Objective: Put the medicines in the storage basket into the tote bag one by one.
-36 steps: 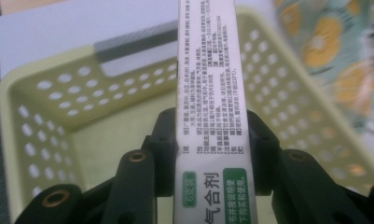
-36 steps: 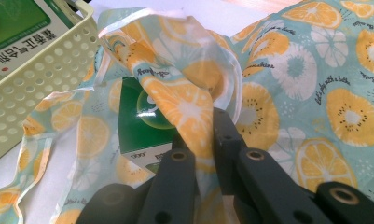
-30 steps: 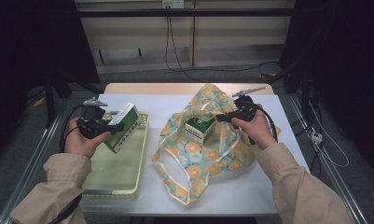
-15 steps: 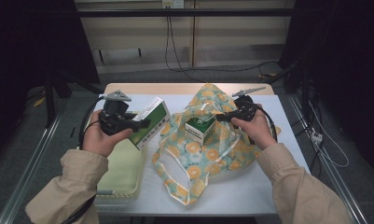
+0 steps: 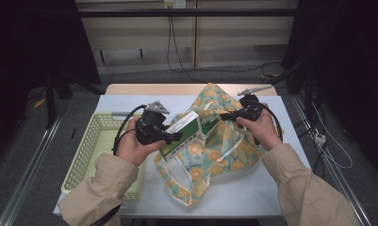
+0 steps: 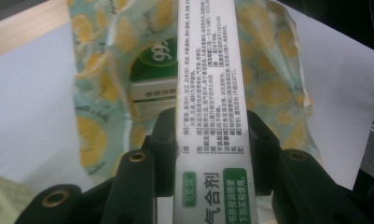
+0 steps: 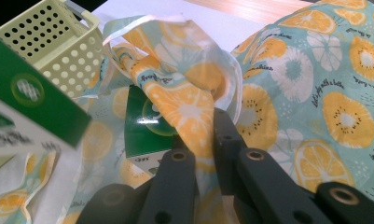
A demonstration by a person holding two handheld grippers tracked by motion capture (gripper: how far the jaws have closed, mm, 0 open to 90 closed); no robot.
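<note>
Left gripper (image 5: 173,137) clamps green-white box (image 5: 186,135), box tilted, far end at bag (image 5: 215,136) mouth. Bag: fruit-print, lies crumpled on white table (image 5: 130,102), handles trailing toward near edge. Right gripper (image 5: 228,116) pinches bag's upper edge, lifting it. Second green box (image 5: 208,123) partly visible inside opening. Yellow basket (image 5: 90,146) sits left of bag, near left hand (image 5: 132,147). Beige sleeves enter from bottom.
</note>
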